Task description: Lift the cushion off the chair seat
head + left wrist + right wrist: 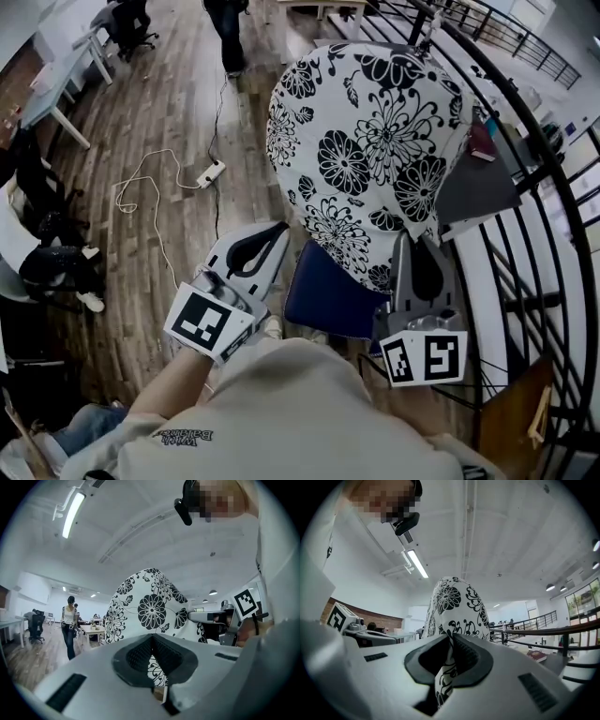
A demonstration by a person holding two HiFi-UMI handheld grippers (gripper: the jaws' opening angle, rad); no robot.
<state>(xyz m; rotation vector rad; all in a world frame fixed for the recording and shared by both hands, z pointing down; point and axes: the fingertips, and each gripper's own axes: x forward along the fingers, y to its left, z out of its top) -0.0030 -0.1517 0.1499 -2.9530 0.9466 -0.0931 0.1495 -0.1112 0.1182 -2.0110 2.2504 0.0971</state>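
**Black-and-white floral cushion held up above a blue chair seat**

Printed with large black flowers on white, the cushion (pixel 366 150) hangs in the air in front of the person, clear of the blue chair seat (pixel 323 295) that shows below its lower edge. It stands nearly upright. Its long axis runs up and down, with the rounded top toward the ceiling and the lower edge toward the person.

The right hand-held gripper (pixel 451 644) has its jaws closed on a fold of the printed fabric at the cushion's lower edge. The left hand-held gripper (pixel 151 640) meets the lower left edge with its tips together. Printed fabric shows between its pads, so it appears to pinch the cushion as well.

By the look of it, the lift itself is done, since the cushion no longer rests on the seat. The next move probably calls for keeping both grips firm and carrying the cushion away level, so the fabric does not slip out.

Around this are a wooden floor (pixel 169 103) with a white power strip (pixel 210 173) and, to the right, a dark metal railing (pixel 525 187).
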